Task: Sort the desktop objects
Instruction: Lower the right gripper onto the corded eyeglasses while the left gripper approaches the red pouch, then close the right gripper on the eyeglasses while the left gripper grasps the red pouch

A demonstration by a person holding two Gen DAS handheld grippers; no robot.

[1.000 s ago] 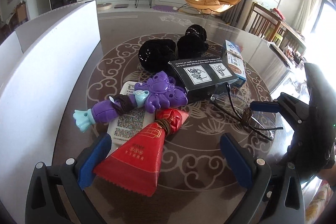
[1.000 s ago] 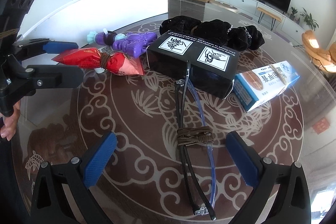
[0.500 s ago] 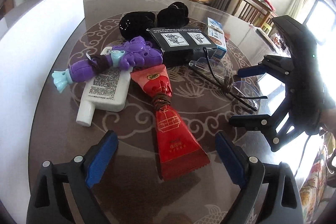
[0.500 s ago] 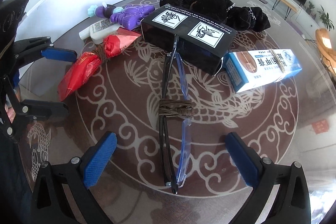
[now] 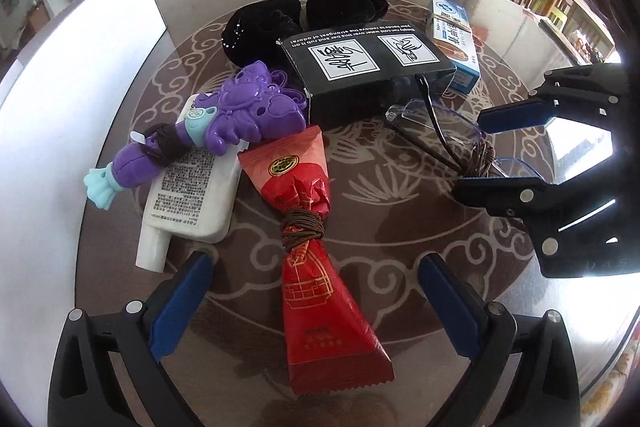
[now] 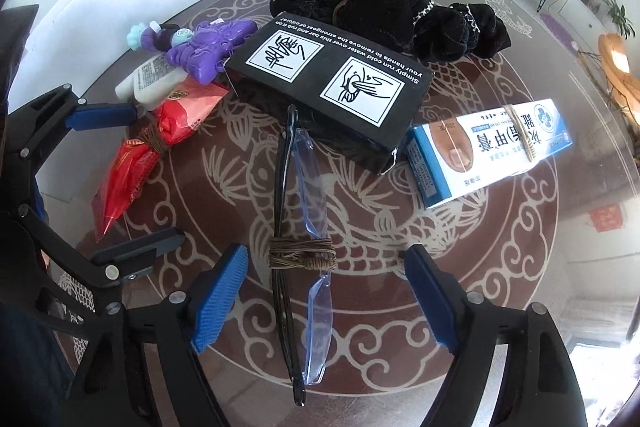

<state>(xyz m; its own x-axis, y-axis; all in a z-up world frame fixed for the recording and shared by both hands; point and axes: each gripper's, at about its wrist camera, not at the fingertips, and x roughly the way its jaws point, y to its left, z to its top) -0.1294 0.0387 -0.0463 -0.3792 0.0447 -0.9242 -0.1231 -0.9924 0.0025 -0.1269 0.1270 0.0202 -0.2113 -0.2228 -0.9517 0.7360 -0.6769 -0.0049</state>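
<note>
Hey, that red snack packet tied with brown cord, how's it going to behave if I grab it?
The red snack packet looks like crinkly foil, so probably light and floppy, sagging either side of the brown cord. Its glossy surface may slip; gripping at the cord seems safer.

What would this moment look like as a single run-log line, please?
left claw: open, red packet between fingers | right claw: open, straddling glasses | nothing lifted off table

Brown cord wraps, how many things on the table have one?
4 clearly: red packet, glasses, purple toy, and black velvet bundle. The blue box band looks paler.
</note>
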